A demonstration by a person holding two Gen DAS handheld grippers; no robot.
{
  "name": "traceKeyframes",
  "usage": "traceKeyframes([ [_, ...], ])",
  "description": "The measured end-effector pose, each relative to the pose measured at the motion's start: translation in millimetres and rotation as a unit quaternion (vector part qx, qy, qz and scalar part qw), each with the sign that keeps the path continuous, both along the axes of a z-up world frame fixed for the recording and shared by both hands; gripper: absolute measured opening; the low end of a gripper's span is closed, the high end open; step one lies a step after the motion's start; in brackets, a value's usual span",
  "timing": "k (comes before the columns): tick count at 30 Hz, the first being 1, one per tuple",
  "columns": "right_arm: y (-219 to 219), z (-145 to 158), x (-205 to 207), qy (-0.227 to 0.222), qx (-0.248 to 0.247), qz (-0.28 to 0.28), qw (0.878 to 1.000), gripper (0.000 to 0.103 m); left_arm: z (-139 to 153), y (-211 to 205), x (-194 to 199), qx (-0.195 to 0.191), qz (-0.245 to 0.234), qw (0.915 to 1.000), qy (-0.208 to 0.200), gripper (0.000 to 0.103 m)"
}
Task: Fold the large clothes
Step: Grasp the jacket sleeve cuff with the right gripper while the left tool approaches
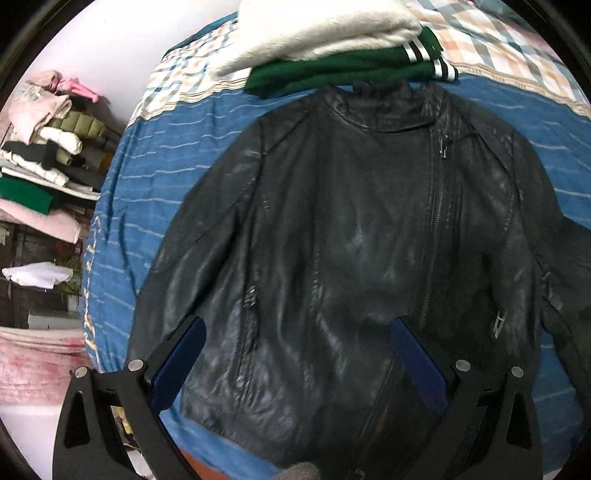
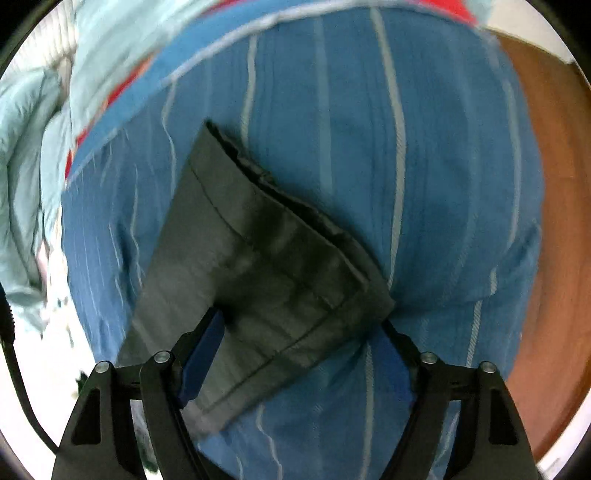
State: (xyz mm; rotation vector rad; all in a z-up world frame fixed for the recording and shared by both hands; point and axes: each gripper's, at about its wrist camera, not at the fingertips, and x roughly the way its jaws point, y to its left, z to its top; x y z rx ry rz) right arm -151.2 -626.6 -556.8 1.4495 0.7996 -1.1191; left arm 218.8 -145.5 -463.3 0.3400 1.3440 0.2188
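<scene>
A black leather jacket (image 1: 351, 229) lies face up and spread flat on the blue striped bedspread (image 1: 166, 155), collar at the far side, zipper right of centre. My left gripper (image 1: 299, 325) is open and hovers over the jacket's lower front, holding nothing. In the right wrist view the end of a jacket sleeve with its cuff (image 2: 258, 251) lies on the bedspread (image 2: 424, 147). My right gripper (image 2: 301, 325) is open, its fingers on either side of the sleeve, just above it.
Folded clothes lie beyond the collar: a green garment (image 1: 351, 70) with a white fleece (image 1: 314, 29) on top. Stacked clothes fill shelves (image 1: 48, 155) at the left. A light blue quilt (image 2: 37, 166) lies at the left, and wooden floor (image 2: 554, 184) shows past the bed's right edge.
</scene>
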Motion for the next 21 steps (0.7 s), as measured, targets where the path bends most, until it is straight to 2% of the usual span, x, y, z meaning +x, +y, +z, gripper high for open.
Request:
traceKeyframes([
  [1, 5, 8, 1, 0.014, -0.015, 0.003, 1.0, 0.042, -7, -4, 3, -0.003, -0.004, 1.0, -0.002, 0.103],
  [2, 8, 16, -4, 0.021, -0.032, 0.003, 0.999, 0.019, -10, -6, 4, -0.006, -0.008, 0.9999, -0.005, 0.103],
  [4, 17, 35, -15, 0.013, -0.061, -0.005, 0.998, 0.009, -16, -8, 4, -0.01, -0.018, 0.9997, -0.009, 0.103],
  [6, 21, 62, -25, 0.018, -0.112, -0.002, 0.994, 0.008, -20, -7, 3, -0.016, -0.027, 0.9994, -0.013, 0.103],
  [7, 22, 71, -30, 0.008, -0.129, 0.006, 0.992, 0.008, -24, -7, 1, -0.02, -0.031, 0.9992, -0.012, 0.103],
  [9, 24, 71, -32, -0.026, -0.123, 0.03, 0.992, 0.008, -30, -5, 0, -0.026, -0.033, 0.9991, -0.007, 0.103],
  [11, 22, 48, -33, -0.048, -0.077, 0.037, 0.995, 0.011, -40, -1, -4, -0.032, -0.032, 0.999, 0.005, 0.103],
  [13, 24, 22, -35, -0.107, -0.021, 0.018, 0.994, 0.023, -49, 1, -5, -0.033, -0.029, 0.9988, 0.02, 0.103],
  [14, 29, 9, -40, -0.133, -0.001, 0.002, 0.991, 0.04, -52, 3, -7, -0.036, -0.028, 0.9987, 0.024, 0.103],
  [15, 31, 2, -38, -0.154, 0.009, -0.008, 0.988, 0.049, -54, 2, -7, -0.037, -0.028, 0.9986, 0.025, 0.103],
  [18, 48, -24, -44, -0.197, 0.013, -0.037, 0.98, 0.05, -58, 0, -8, -0.036, -0.038, 0.9984, 0.022, 0.103],
  [21, 47, -40, -29, -0.204, -0.009, -0.063, 0.977, 0.052, -60, -1, -7, -0.034, -0.046, 0.9982, 0.018, 0.103],
])
